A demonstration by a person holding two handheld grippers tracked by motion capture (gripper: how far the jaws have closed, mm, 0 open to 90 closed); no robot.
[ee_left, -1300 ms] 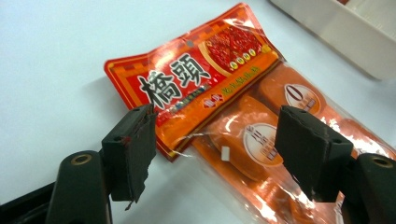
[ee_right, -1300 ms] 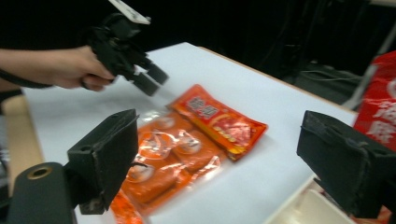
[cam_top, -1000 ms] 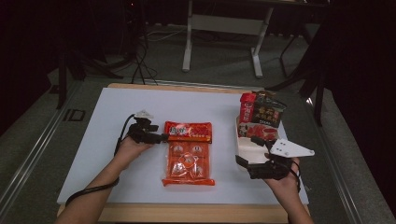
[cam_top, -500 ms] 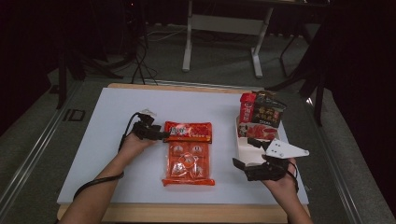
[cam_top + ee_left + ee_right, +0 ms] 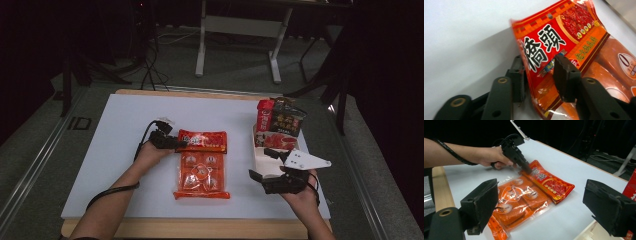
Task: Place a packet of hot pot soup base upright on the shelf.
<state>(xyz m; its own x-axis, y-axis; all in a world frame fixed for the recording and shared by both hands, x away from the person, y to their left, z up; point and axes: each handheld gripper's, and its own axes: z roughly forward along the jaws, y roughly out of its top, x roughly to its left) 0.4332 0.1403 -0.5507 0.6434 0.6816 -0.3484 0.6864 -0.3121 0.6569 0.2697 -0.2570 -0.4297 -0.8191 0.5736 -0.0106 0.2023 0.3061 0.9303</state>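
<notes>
Two left gripper (image 5: pixel 537 82) jaws straddle the orange packet's (image 5: pixel 564 50) corner up close.

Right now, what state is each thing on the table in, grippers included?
Left gripper: jaws astride the header corner of the red packet, corner lifted off the table; full clamp not clear.
Right gripper: open, holding nothing, beside the white tray.
Red packet: sealed, lying flat except the raised corner.
White tray: holds snack packs standing upright at its far end.
Snack packs: upright, unopened.
</notes>
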